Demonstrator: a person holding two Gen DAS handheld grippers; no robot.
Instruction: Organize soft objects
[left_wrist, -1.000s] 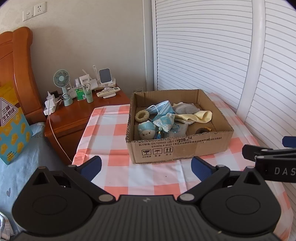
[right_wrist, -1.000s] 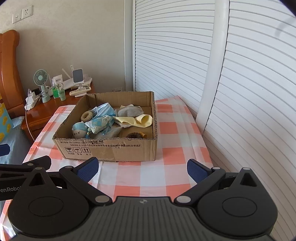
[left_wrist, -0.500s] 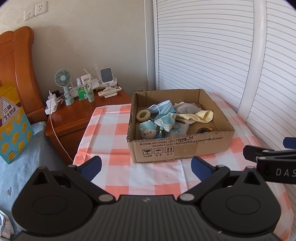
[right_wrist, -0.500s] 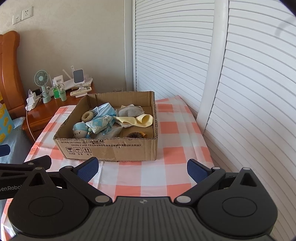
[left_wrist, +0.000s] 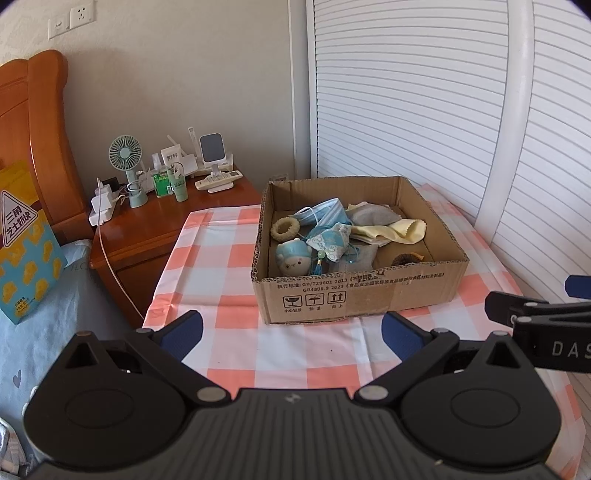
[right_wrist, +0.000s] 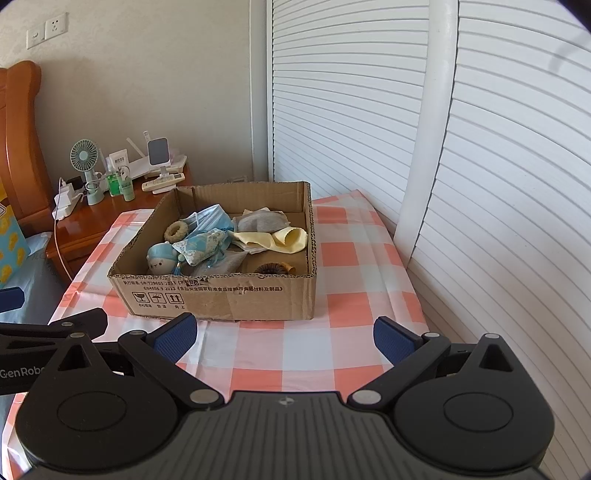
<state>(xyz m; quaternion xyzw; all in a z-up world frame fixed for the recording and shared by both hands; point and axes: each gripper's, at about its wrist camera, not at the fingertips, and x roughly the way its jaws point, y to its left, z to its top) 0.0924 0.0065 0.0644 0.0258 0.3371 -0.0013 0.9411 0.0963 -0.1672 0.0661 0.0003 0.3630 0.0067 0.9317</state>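
Bench (left_wrist: 229, 266): carrying a pink-and-white checked cloth, with white slatted doors (right_wrist: 498, 166) running along its right side.
Nightstand (left_wrist: 147, 229): standing to the far left of the bench, holding a small green fan (left_wrist: 125, 155) and a cluster of small items.
Cardboard box (left_wrist: 354, 295): sitting open-topped on the bench, in the middle, towards the far end.
Left gripper (left_wrist: 291, 332): hovering over the near edge of the bench, fingers spread wide apart and holding nothing.
Right gripper (right_wrist: 284, 332): hovering just beside the left one on its right, fingers likewise wide apart and empty.
Yellow cloth (left_wrist: 406, 230): lying inside the box at the right, partly over a grey pouch (left_wrist: 373, 216).
Blue face mask (left_wrist: 321, 212): lying crumpled at the far middle of the box.
Patterned blue sachet (left_wrist: 332, 242): resting in the box's centre.
Blue plush toy (left_wrist: 293, 260): sitting in the near-left corner of the box.
Beige ring (left_wrist: 283, 228): lying beyond the plush toy, against the left wall.
Dark hair tie (right_wrist: 273, 268): lying near the box's near-right wall.
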